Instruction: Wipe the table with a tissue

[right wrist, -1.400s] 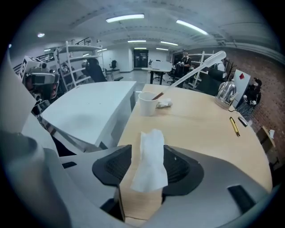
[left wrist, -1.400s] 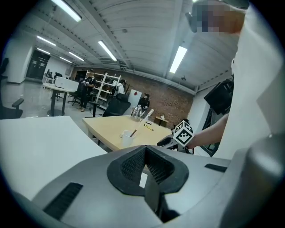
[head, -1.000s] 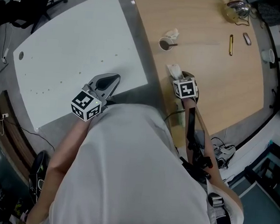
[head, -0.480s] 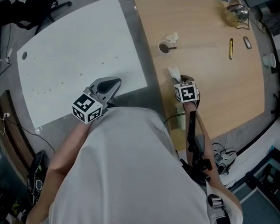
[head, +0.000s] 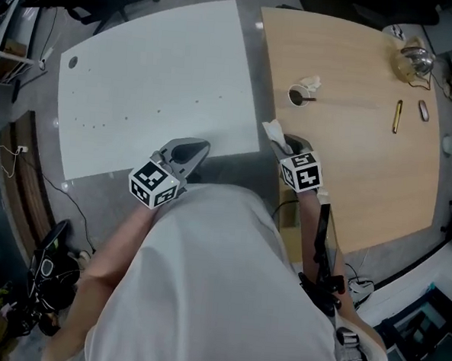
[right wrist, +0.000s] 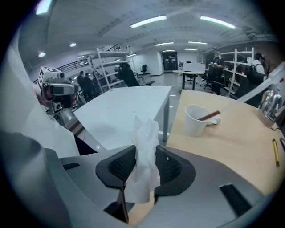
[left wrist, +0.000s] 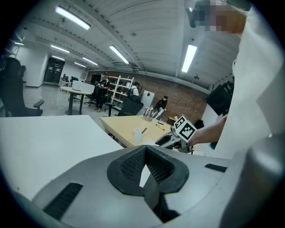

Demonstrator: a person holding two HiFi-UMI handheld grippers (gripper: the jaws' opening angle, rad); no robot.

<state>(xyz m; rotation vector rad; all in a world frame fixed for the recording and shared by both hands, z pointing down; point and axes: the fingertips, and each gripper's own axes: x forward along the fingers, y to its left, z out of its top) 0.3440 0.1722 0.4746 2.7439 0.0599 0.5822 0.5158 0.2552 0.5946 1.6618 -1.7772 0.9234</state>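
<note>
A crumpled white tissue stands upright between the pads of my right gripper, whose jaws are closing and press on it. In the head view the right gripper hangs over the left edge of the wooden table, with the tissue sticking out ahead of it. My left gripper hovers at the near edge of the white table. Its jaws meet at the tips with nothing between them.
A white paper cup with a stirrer stands on the wooden table beyond the right gripper. Farther right lie a pen, a small oblong thing and a glass item. A narrow gap separates the two tables. People and desks fill the background.
My right gripper has closed on the tissue, lifted it and carried it left towards the wooden table's edge. The left gripper shifted slightly along the white table's near edge.
</note>
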